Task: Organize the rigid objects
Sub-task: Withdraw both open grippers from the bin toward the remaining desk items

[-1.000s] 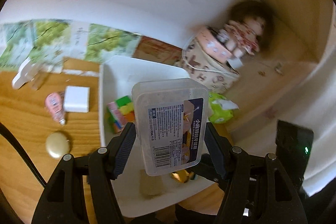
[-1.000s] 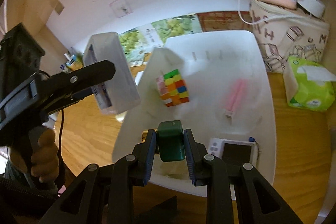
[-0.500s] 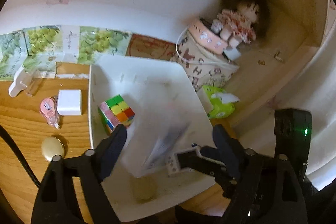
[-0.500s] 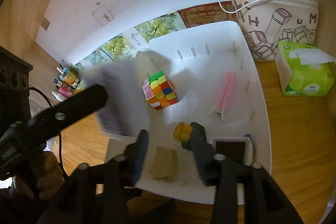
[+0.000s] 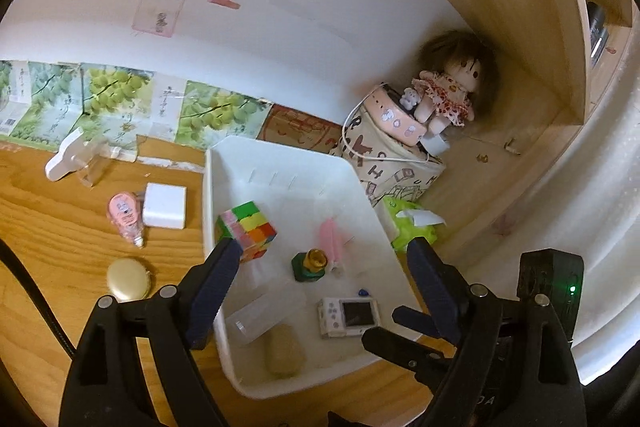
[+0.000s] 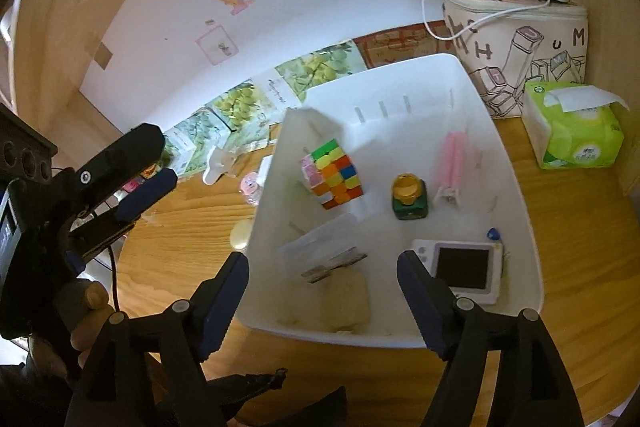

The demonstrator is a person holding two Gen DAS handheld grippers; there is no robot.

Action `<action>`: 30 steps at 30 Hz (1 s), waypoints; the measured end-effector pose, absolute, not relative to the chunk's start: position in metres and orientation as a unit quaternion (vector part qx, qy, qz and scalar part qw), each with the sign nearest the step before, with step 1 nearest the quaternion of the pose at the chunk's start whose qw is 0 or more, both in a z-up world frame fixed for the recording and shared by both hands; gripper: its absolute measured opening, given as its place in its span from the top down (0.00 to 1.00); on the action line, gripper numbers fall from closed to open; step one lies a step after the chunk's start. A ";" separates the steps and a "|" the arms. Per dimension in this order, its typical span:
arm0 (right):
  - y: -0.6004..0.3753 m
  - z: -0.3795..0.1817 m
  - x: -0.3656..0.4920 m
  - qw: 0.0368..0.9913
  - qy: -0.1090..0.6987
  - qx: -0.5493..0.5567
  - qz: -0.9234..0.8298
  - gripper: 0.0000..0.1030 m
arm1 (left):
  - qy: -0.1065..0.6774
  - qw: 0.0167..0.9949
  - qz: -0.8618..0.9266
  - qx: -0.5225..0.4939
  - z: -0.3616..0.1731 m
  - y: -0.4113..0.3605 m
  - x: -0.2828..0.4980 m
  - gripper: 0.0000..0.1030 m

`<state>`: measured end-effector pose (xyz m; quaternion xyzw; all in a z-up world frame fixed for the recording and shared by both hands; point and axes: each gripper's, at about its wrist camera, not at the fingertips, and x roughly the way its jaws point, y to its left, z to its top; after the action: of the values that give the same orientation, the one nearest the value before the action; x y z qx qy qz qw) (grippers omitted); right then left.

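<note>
Wooden desk (image 5: 60, 227) (white bin (image 5: 280, 163) aboard)

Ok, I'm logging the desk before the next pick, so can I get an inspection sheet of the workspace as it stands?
Surface: wooden desk, white bin on it.
Job's things: in the bin lie a colour cube, green bottle, clear box, pink stick, small screen device and a tan lump. On the desk left of it: gold compact, white block, pink dispenser.
Clutter: green tissue pack, printed bag, doll.
Grippers: left tool open and empty; right tool opening, nothing between its pads.
Cables: white cord over the bag; black cable on the desk.
Surroundings: white wall with stickers, wooden side panels.
</note>
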<state>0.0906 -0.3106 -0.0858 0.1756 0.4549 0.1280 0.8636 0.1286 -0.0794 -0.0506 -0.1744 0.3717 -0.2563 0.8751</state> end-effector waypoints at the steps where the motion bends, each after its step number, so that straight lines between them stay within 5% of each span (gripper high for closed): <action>1: -0.306 -0.085 0.090 0.865 0.452 0.177 0.129 0.24 | 0.372 0.875 -0.254 -0.174 -0.051 -0.075 0.127 0.15; 30: -0.163 -0.082 0.082 0.895 0.390 0.191 0.103 0.18 | 0.450 0.847 -0.253 -0.129 -0.074 0.045 0.158 0.15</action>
<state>0.0816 -0.1632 -0.0823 0.1914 0.3903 0.1025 0.8947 0.1579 0.0451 -0.0744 -0.1291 0.4499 -0.2530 0.8467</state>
